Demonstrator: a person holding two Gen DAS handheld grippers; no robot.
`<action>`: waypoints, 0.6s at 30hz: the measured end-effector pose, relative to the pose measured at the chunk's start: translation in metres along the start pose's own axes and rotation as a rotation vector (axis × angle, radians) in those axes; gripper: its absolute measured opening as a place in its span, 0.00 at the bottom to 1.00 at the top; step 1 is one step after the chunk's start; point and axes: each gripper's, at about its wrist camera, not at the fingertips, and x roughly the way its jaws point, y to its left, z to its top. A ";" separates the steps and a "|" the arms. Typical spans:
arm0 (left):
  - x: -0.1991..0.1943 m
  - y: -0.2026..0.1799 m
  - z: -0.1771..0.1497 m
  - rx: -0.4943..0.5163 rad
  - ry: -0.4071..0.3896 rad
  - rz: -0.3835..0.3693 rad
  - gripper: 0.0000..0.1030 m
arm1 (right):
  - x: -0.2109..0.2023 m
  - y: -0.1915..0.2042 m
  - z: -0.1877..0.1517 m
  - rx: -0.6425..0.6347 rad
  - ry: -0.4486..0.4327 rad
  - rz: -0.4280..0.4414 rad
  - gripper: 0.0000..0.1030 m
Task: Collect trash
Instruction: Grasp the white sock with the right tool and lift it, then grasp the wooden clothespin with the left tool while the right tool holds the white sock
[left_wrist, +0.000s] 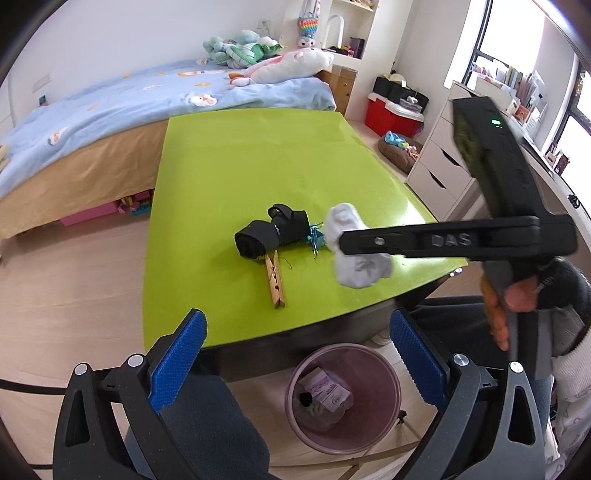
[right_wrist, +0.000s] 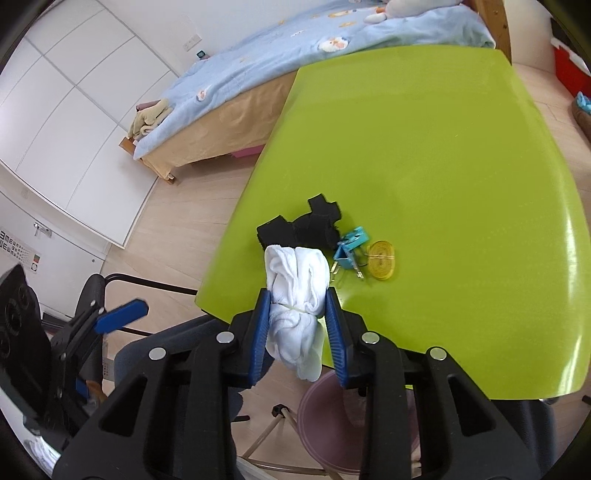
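Two grippers in view, both w/ blue pads. Right gripper (right_wrist: 295, 314) clenched on white sock bundle (right_wrist: 295, 295), pads pressing both sides at its tied waist; thin band visible round that waist. Bundle off the table, hanging past the near edge, top end toward the black cloth, bottom end drooping below the pads. Same bundle (left_wrist: 354, 247) seen from left cam, pinched at the tip of the right gripper's (left_wrist: 345, 243) black jaw, above the table's near-right part. Hand (left_wrist: 517, 299) wrapped on that gripper's handle, pale sleeve below.

Left gripper (left_wrist: 295, 350) released, jaws wide apart, nothing between; held over the near table edge, well apart from the bundle. Also seen at far left of right cam (right_wrist: 118, 314), blurred.

Green table (left_wrist: 258, 166) carries: black cloth (left_wrist: 273, 230), rolled, w/ strap on top; wooden clothespin (left_wrist: 275, 282) lying flat just beside it, nearer the cam; blue binder clips (left_wrist: 316, 238) just right of cloth; yellow tape roll (right_wrist: 384, 258) right of clips, seen only in right cam.

Pink bin (left_wrist: 343, 395) on floor below the near edge, betw. the left pads in frame; paper packaging (left_wrist: 328, 391) and other scraps inside. Bin rim (right_wrist: 332, 424) also under the right gripper, partly hidden by it.

Bed (left_wrist: 110, 110) w/ blue quilt behind table, plush toys (left_wrist: 280, 62) at its head. White drawers (left_wrist: 443, 162) at right.
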 end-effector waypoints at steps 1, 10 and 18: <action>0.002 0.000 0.002 0.000 0.004 0.002 0.93 | -0.003 -0.002 0.000 0.000 -0.003 -0.003 0.29; 0.049 0.001 0.030 0.017 0.119 0.040 0.93 | -0.017 -0.018 -0.001 0.004 -0.022 -0.061 0.29; 0.095 0.005 0.040 0.012 0.225 0.086 0.92 | -0.025 -0.030 -0.006 0.004 -0.035 -0.094 0.29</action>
